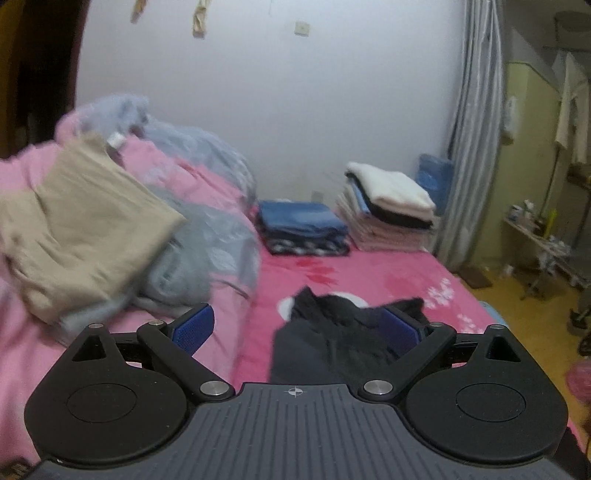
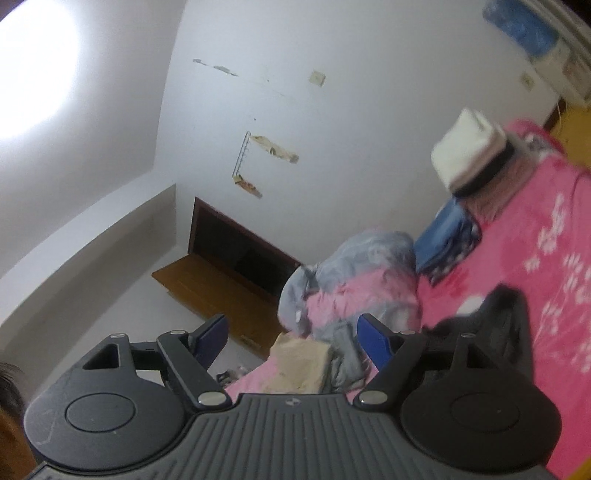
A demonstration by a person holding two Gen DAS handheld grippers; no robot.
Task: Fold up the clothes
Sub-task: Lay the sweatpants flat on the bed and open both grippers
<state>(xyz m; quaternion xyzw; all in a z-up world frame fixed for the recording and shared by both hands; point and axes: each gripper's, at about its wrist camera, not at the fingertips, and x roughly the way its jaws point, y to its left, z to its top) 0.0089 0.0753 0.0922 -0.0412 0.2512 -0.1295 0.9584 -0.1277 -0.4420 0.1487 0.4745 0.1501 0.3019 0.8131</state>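
Beside black garment, bare pink bedsheet

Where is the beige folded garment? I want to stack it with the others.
In the left wrist view the beige folded garment lies at left on the rumpled pink-and-grey quilt, well apart from the folded stacks by the wall.

I see a bed with a pink flowered sheet. On its left side lies a crumpled quilt, pink and grey-blue. Behind the bed stands a white wall with a small switch plate. A grey striped curtain hangs at the right corner, and a blue bag sits just beside it. Further right I see a yellow floor and a low shelf with small bottles, too blurred to tell. A dark doorway opens in the wall.
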